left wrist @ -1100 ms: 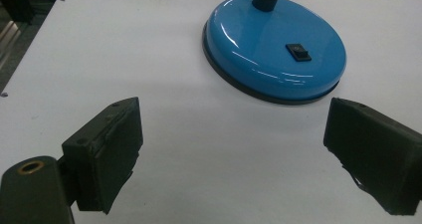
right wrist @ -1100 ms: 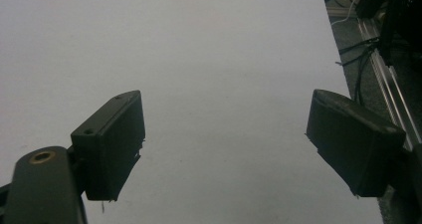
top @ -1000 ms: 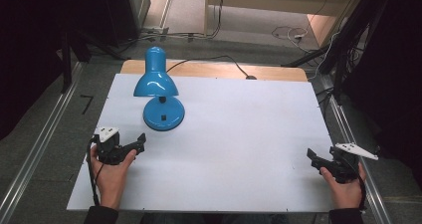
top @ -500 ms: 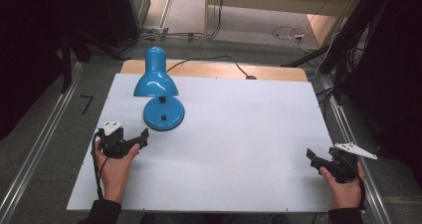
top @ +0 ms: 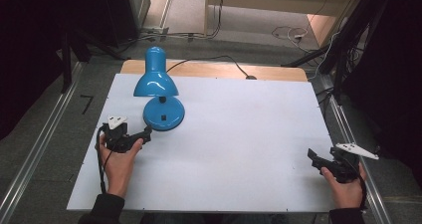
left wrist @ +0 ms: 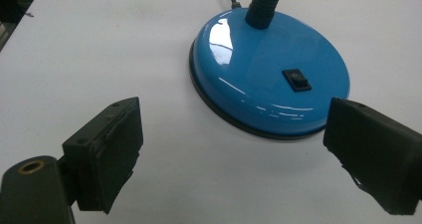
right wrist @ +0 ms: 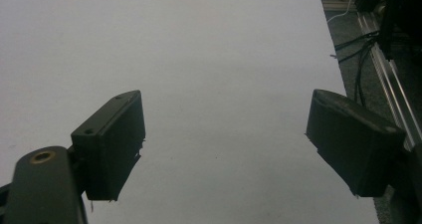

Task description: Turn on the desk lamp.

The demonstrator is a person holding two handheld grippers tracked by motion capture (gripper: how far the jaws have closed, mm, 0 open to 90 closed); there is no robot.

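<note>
Edging forward, the left gripper (top: 144,132) is now nearing the blue lamp's base (left wrist: 268,74), jaws wide, empty. Right gripper (top: 312,157) is gaping empty; lamp's shade is cut off in the left gripper view.

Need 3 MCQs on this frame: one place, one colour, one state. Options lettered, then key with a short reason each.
1. Where does the lamp stand on the white table?
A. far left part
B. centre
C. near right corner

2. What colour is the lamp's base?
A. red
B. blue
C. white

3. How do the jaws of the left gripper stand?
A. shut on the lamp's neck
B. shut on nothing
C. open, close to the base

Answers:
1 A: the high view shows it far left, just beyond the left gripper.
2 B: the base is glossy blue, with a black switch.
3 C: the left gripper view shows the jaws wide apart with bare table between them.
</note>
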